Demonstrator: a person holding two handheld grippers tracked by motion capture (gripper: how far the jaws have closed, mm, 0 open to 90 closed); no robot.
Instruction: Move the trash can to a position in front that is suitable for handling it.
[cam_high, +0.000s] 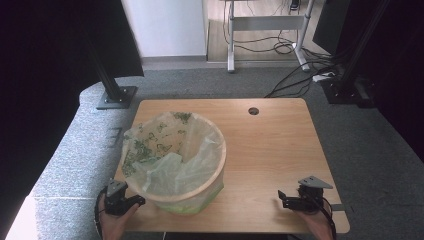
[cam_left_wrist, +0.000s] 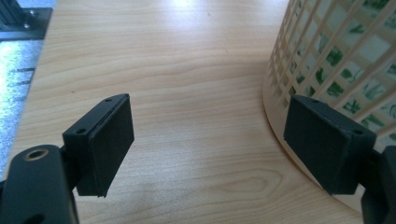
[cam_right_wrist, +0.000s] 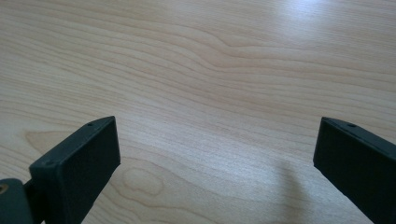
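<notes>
Here the basket (cam_high: 175, 165), lined with a green-printed bag (cam_high: 165, 155), stands on the near left part of the table (cam_high: 270, 150). The left gripper (cam_high: 131, 202) sits just beside the basket's near left wall, jaws wide apart with only bare wood between them; the lattice wall (cam_left_wrist: 327, 56) lies just outside one jaw. The right gripper (cam_high: 283, 199) rests well apart from the basket, jaws also spread over bare wood.
</notes>
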